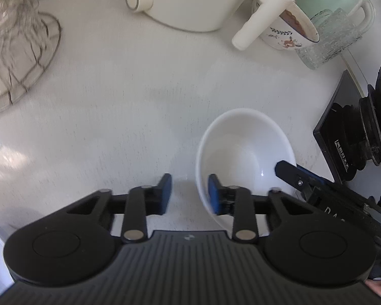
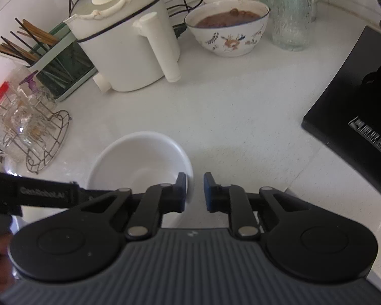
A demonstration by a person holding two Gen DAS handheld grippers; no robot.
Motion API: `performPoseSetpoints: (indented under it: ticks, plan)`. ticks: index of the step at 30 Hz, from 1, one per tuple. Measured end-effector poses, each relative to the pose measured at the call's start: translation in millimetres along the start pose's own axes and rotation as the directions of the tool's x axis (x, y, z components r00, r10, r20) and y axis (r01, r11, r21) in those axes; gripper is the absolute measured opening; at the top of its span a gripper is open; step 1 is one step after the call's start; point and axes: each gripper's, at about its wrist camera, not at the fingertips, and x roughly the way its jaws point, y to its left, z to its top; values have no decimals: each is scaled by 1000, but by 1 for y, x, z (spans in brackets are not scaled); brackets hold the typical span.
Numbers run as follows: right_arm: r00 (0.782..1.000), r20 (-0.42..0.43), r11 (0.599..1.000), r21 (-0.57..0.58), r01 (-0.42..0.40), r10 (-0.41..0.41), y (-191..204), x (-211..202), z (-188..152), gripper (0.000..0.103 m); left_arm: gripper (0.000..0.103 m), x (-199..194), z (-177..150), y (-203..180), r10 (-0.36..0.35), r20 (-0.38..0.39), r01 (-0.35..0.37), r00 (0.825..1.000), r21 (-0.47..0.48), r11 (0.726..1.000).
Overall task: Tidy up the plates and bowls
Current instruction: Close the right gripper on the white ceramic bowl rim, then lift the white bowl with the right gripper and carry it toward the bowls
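A plain white bowl (image 1: 243, 150) sits on the white counter; it also shows in the right wrist view (image 2: 139, 157). My left gripper (image 1: 189, 193) is open and straddles the bowl's left rim, one pad inside and one outside. My right gripper (image 2: 195, 190) is open at the bowl's right rim, its left pad over the inside, its right pad outside. The right gripper's finger (image 1: 292, 172) shows over the bowl's right rim in the left wrist view. A flowered bowl (image 2: 227, 28) holding brown food stands at the back.
A white electric kettle (image 2: 129, 48) stands at the back, with a chopstick holder (image 2: 50, 58) to its left. A wire rack with glass cups (image 2: 30, 132) is at the left. A textured glass (image 2: 289, 12) and a black appliance (image 2: 355, 117) are at the right.
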Motion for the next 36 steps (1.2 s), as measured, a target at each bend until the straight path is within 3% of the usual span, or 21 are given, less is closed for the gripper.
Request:
performPoseSetpoints:
  ticks: [5, 12, 23, 36]
  plan:
    - [1000, -9, 1000, -23, -21, 21, 6, 1, -2, 9, 12, -2, -6, -5, -11, 19, 10, 1000, 28, 1000]
    - [1000, -24, 999, -34, -14, 13, 12, 2, -2, 9, 12, -8, -8, -2, -3, 6, 3, 1000, -11, 1000]
    - [997, -13, 996, 21, -81, 81, 20, -25, -1, 10, 12, -45, -17, 4, -4, 41, 7, 999, -74, 997]
    - [993, 51, 994, 16, -105, 104, 33, -71, 10, 10, 12, -99, -23, -10, -29, 115, 34, 993, -35, 999]
